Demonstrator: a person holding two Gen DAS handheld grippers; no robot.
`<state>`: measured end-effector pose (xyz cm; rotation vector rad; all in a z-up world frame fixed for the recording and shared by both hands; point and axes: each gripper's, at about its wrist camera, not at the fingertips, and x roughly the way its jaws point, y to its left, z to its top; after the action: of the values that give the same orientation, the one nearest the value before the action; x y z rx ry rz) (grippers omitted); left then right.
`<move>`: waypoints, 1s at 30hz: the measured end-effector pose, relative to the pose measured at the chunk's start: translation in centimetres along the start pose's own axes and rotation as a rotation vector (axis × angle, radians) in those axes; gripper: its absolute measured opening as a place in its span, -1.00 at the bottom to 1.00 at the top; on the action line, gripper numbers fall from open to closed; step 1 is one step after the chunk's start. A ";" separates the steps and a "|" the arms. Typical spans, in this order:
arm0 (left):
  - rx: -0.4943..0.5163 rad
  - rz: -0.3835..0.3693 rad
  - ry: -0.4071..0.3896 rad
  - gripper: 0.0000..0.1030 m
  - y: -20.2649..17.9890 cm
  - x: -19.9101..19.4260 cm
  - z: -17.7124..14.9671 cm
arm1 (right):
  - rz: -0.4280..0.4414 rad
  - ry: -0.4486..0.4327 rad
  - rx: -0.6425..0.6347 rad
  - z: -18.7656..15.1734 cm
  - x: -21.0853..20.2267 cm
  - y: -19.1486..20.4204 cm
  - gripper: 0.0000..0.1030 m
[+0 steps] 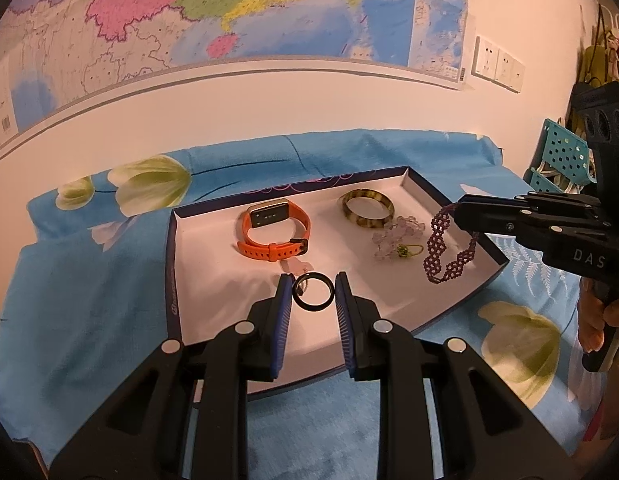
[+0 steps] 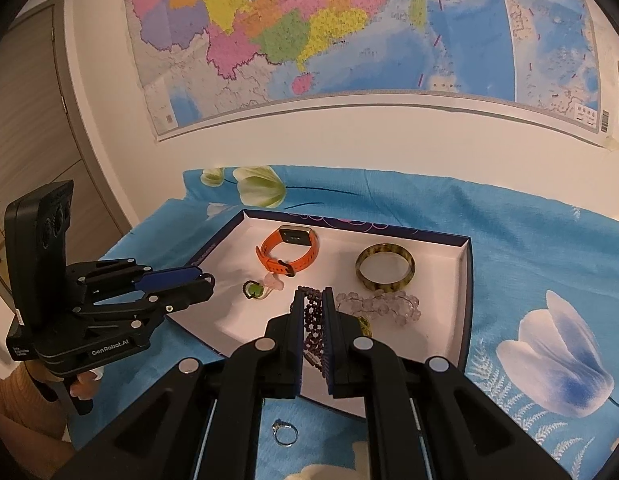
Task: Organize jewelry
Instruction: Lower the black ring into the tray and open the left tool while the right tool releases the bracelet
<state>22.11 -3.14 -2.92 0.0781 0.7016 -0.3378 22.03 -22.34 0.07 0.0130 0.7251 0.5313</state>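
My left gripper (image 1: 312, 286) is shut on a black ring (image 1: 312, 307), held just above the near part of the white tray (image 1: 213, 276). My right gripper (image 2: 314, 296) is shut on a purple beaded bracelet (image 2: 314, 326), which dangles over the tray's right side (image 1: 449, 248). In the tray lie an orange watch (image 1: 275, 232), a tortoiseshell bangle (image 1: 367, 208), a clear bead bracelet (image 2: 381, 306) and a green pendant (image 2: 253, 290). A silver ring (image 2: 285, 434) lies on the cloth in front of the tray. The left gripper (image 2: 207, 282) reaches in from the left.
The tray (image 2: 467, 280) has a dark blue rim and sits on a blue flowered cloth (image 2: 529, 248) against a wall with a big map (image 2: 349, 40). A teal perforated basket (image 1: 565, 156) stands at the right. A person's hand (image 1: 601, 320) grips the right gripper's handle.
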 end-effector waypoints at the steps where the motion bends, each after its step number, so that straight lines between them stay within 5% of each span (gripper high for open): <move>1: -0.001 0.000 0.001 -0.56 0.1 0.1 0.0 | 0.001 0.002 0.000 0.0 0.1 0.0 -0.86; 30: -0.009 0.047 0.042 -0.56 1.1 2.9 0.6 | -0.021 0.035 0.031 0.2 2.6 -1.2 -0.86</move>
<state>24.85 -3.04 -4.37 0.0930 0.7421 -0.2887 24.35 -22.14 -1.62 0.0248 0.7672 0.5018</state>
